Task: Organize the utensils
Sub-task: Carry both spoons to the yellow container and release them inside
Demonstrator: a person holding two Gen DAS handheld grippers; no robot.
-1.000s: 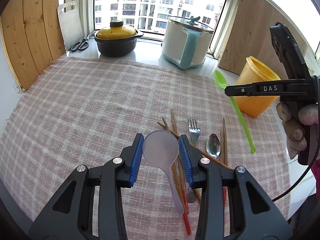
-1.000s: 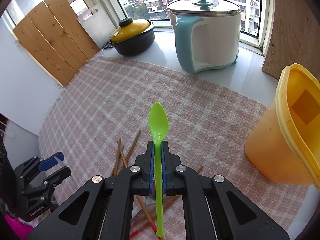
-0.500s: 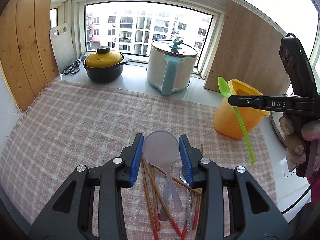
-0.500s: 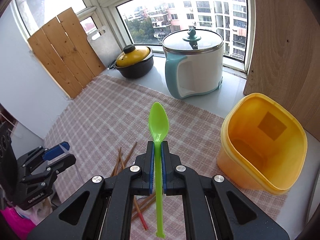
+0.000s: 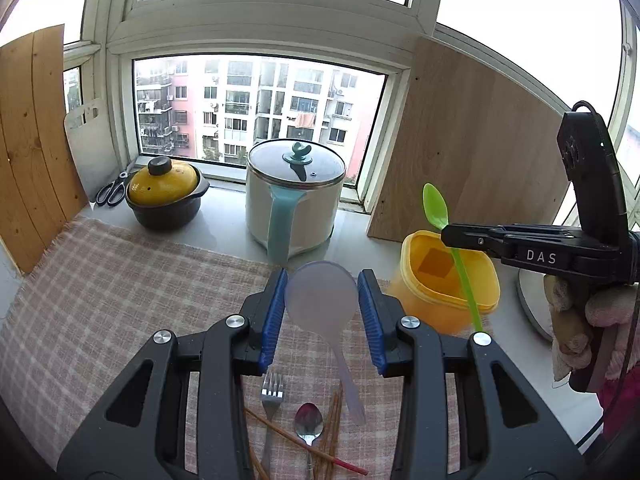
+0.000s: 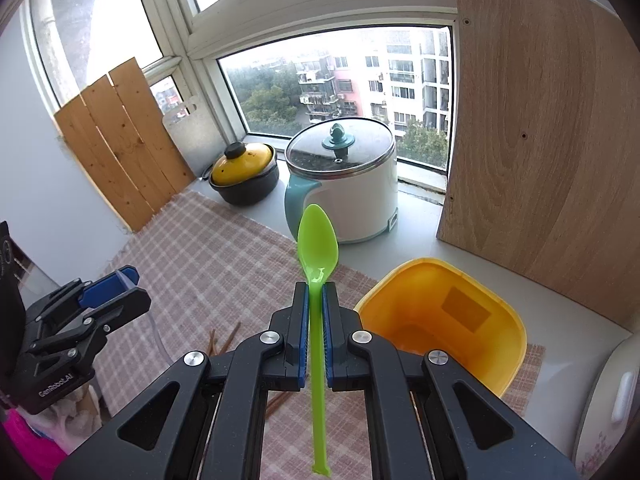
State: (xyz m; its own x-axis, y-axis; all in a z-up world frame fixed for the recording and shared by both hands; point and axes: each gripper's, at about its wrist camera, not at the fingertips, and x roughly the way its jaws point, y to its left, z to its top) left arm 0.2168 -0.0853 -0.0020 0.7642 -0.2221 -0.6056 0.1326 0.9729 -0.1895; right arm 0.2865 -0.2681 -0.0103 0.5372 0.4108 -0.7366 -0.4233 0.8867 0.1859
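My left gripper [image 5: 321, 295] is shut on a translucent rice paddle [image 5: 321, 300], held in the air with its handle pointing down. My right gripper [image 6: 315, 304] is shut on a green plastic spoon [image 6: 317, 240], bowl up, held above and left of the open yellow container [image 6: 440, 320]. In the left wrist view the green spoon [image 5: 436, 204] hangs over the yellow container [image 5: 448, 292], clamped in the right gripper [image 5: 450, 236]. A fork [image 5: 272, 392], a metal spoon [image 5: 308, 420] and several chopsticks [image 5: 332, 432] lie on the checked cloth [image 5: 120, 280] below.
A white and teal electric pot [image 5: 294, 200] and a black pot with a yellow lid [image 5: 164, 196] stand on the sill behind the cloth. Scissors [image 5: 114, 190] lie at the far left. Wooden boards [image 5: 460, 152] lean behind the container and at the left wall.
Both grippers have risen with their utensils. The right gripper has brought the green spoon up over the yellow container. The utensil pile now lies farther below the left gripper.
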